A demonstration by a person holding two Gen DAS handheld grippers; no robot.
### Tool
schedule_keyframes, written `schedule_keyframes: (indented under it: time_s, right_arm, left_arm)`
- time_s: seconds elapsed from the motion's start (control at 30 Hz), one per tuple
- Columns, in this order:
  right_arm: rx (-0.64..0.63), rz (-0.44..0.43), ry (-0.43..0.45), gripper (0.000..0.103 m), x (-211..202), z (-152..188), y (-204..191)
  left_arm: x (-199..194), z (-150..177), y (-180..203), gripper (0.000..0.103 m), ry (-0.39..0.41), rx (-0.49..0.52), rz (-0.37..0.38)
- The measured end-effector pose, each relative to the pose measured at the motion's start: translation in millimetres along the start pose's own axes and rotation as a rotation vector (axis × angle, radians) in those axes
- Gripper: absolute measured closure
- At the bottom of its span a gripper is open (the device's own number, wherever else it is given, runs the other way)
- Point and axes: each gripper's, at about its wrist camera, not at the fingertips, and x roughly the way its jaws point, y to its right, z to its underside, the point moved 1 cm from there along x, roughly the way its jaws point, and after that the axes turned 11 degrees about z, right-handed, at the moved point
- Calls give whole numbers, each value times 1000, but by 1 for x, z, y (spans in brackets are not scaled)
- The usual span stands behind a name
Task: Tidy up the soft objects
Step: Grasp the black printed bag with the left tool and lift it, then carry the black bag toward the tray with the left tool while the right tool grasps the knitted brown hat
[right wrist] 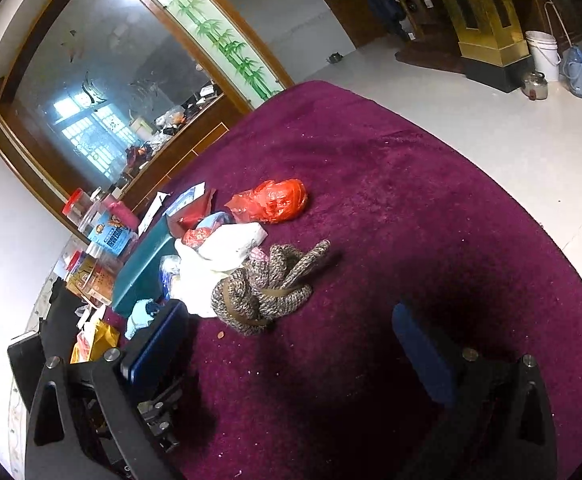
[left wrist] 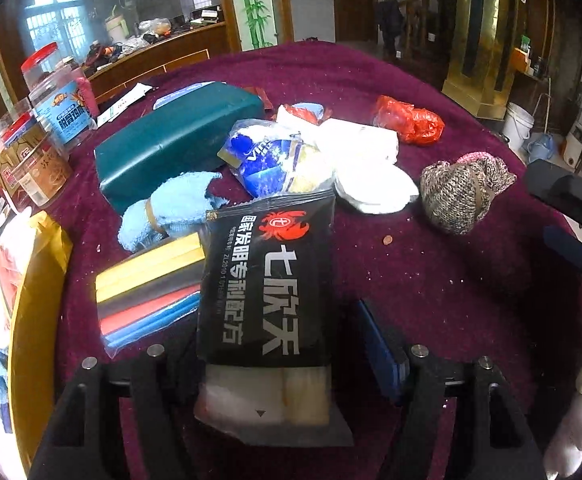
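A black packet [left wrist: 267,280] with a red crab print and a clear lower end sits between the jaws of my left gripper [left wrist: 275,312], which is shut on it. The packet hangs over a pile holding a blue cloth bundle [left wrist: 171,208], a blue-white tissue pack [left wrist: 267,160] and white soft packs [left wrist: 367,160]. A knitted brown-grey bundle [right wrist: 263,292] tied with a band lies just ahead of my right gripper [right wrist: 291,316]. That gripper stands wide open over bare cloth. A crumpled red plastic bag [right wrist: 275,200] lies farther back.
The round table wears a maroon cloth [left wrist: 431,280]. A teal box [left wrist: 171,144] and plastic jars [left wrist: 59,96] stand at the left. A yellow bag [left wrist: 35,280] with soft items lies at the near left. A pack of coloured strips [left wrist: 147,288] lies beside the packet.
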Motion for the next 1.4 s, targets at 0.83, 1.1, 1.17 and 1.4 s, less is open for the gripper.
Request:
schedule_keyframes:
  time_s: [0.83, 1.1, 1.17, 1.4]
  right_arm:
    - [19, 67, -24, 0, 8, 1, 5]
    - [-45, 140, -32, 0, 14, 3, -8]
    - [-68, 166, -51, 0, 16, 3, -12]
    - [-95, 207, -22, 0, -10, -18, -17]
  left_arm:
    - [-135, 65, -29, 57, 240, -130, 329]
    - [-182, 101, -71, 57, 332, -201, 404]
    - [-191, 109, -83, 57, 345, -213, 401]
    - [-211, 136, -128, 57, 384, -306, 374]
